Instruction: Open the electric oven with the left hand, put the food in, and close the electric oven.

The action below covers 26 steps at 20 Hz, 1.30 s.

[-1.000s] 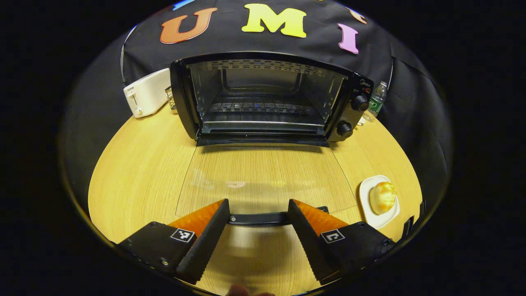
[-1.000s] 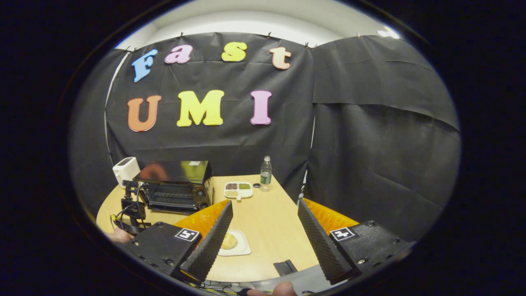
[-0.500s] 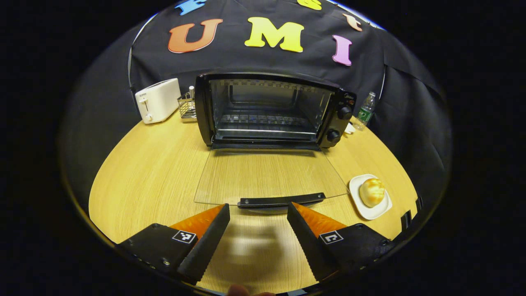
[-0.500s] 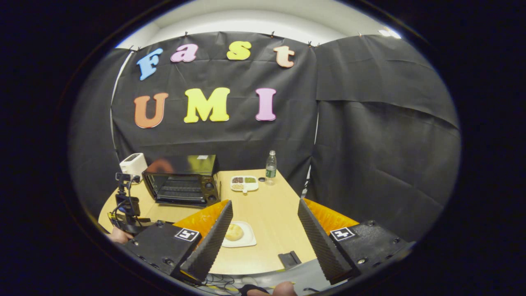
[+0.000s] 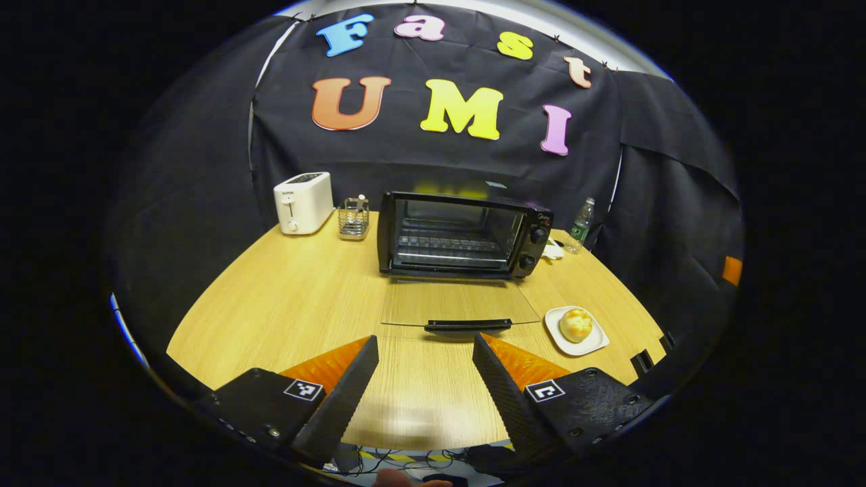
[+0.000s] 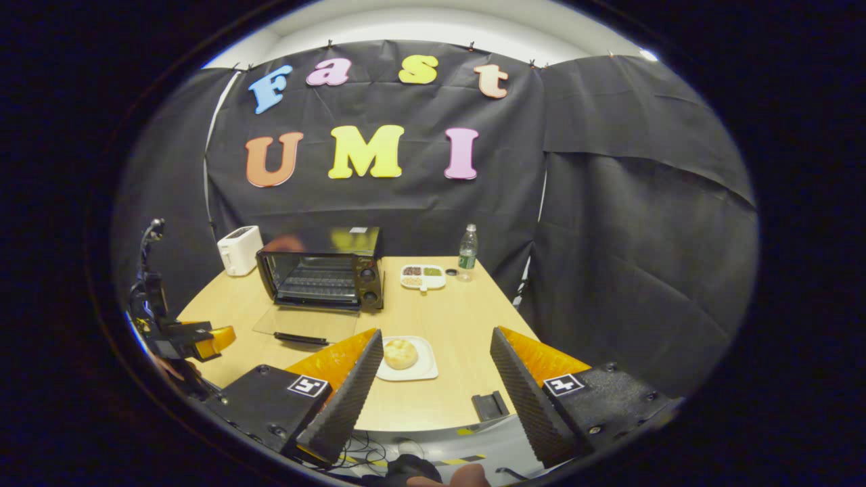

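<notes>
Bright, even overhead light on the table (image 5: 284,297); strong fisheye bending at edges; sharp focus.

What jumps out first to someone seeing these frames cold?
The black electric oven at the back of the wooden table, its glass door folded flat onto the tabletop. Next, the bread bun on a white plate to the right of that door. Both the left gripper and right gripper are open and hold nothing.
</notes>
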Each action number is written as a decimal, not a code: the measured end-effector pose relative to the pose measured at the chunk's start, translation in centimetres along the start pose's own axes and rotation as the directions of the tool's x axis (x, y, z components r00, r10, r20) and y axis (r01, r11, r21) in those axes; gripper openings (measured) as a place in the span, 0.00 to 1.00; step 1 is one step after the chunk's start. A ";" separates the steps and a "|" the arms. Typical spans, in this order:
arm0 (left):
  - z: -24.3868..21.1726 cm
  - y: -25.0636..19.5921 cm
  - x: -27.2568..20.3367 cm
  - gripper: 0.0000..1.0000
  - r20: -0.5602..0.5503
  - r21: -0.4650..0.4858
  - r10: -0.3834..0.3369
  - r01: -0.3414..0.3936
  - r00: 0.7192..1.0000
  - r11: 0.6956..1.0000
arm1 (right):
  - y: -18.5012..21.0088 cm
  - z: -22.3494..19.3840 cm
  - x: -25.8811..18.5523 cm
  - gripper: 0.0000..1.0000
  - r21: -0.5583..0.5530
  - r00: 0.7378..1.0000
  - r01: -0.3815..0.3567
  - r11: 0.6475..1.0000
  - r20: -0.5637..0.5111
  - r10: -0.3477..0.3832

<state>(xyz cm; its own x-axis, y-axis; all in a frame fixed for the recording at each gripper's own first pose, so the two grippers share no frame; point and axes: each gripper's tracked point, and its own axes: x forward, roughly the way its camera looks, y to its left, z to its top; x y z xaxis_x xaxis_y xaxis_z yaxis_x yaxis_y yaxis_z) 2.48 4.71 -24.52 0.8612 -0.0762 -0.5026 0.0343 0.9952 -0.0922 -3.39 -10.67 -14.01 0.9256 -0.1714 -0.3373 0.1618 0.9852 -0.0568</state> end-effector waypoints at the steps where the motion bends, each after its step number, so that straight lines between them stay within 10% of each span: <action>1: 0.5 0.6 -1.1 0.93 0.017 -0.002 0.010 -0.010 1.000 1.000 | 0.2 -0.4 0.4 0.99 -0.005 1.000 -0.008 1.000 0.001 0.008; 12: 7.8 3.5 -7.9 0.94 0.137 -0.050 0.150 -0.144 0.979 0.988 | 4.0 -7.6 12.6 0.99 0.019 0.981 -0.130 0.991 -0.139 0.132; 26: 12.6 -1.3 -5.9 0.93 0.171 -0.096 0.249 -0.235 0.953 0.967 | 6.7 -17.1 26.7 0.98 0.094 0.919 -0.107 0.990 -0.371 0.135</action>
<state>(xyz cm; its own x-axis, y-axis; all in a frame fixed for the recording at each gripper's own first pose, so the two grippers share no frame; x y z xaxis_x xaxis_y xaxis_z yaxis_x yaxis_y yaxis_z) 3.76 4.68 -10.65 0.9161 0.1858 -0.3554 -0.2183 0.9744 -0.0532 16.55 -8.65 -39.47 0.7457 -0.0242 -0.6659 0.0929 0.9934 0.0679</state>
